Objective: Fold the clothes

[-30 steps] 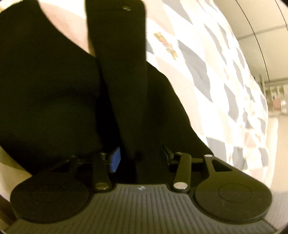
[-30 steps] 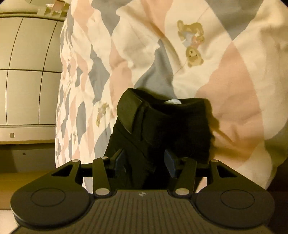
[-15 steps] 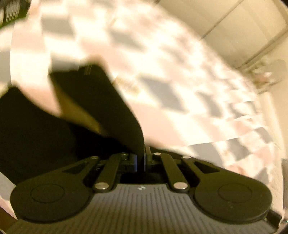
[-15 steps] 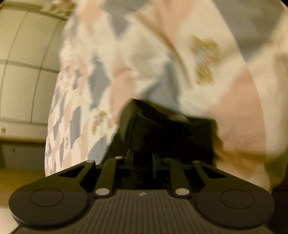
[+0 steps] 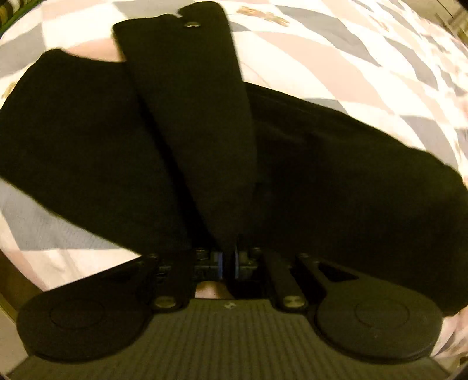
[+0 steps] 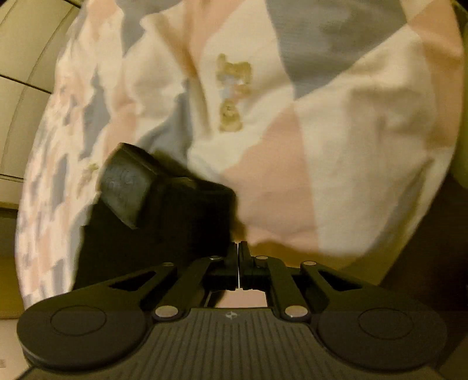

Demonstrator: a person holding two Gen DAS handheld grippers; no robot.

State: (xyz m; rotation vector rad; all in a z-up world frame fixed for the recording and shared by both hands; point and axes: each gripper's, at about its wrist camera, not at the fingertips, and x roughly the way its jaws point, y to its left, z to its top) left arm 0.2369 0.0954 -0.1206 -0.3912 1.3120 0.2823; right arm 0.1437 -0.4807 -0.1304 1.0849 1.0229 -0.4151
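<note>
A black garment [image 5: 336, 175] lies spread on a patchwork quilt [image 5: 336, 58]. In the left wrist view my left gripper [image 5: 228, 257] is shut on a long black strap-like flap [image 5: 199, 117] of the garment that runs up the frame, with a metal snap [image 5: 191, 24] near its far end. In the right wrist view my right gripper [image 6: 238, 254] has its jaws together at the edge of a bunched black fold of the garment [image 6: 163, 210]. I cannot make out cloth between them.
The quilt [image 6: 336, 146] has pink, grey and cream patches with a teddy bear print [image 6: 232, 90]. Pale wall panels [image 6: 23, 58] stand left of the bed in the right wrist view. The bed edge drops off at the lower left.
Both grippers were open around black fabric a second ago and have closed. The left one has lifted the flap; the right view has shifted, with the fold now to its left.
</note>
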